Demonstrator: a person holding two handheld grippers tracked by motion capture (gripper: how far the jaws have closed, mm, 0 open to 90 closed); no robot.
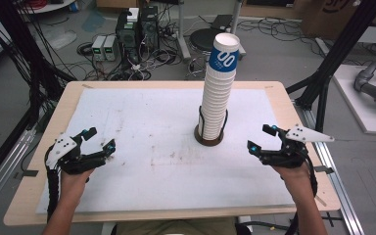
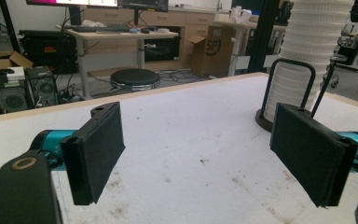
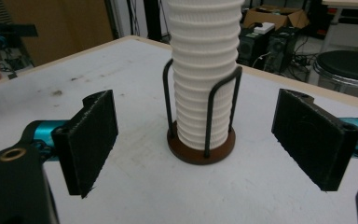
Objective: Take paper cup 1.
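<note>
Approach step. Left gripper [image 1: 97, 138] and right gripper [image 1: 259, 137] both wide open, holding nothing. Cup stack [image 1: 218, 88] stands in its holder [image 1: 208, 138] between them, nearer the right. Next, probably: right gripper closes in, squeezing lightly.

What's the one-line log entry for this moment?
left gripper: open, empty | right gripper: open, empty | cup stack: upright in holder

The cup stack [image 1: 218, 88] stands in a holder [image 1: 209, 137] between both tools, right of table centre.
</note>
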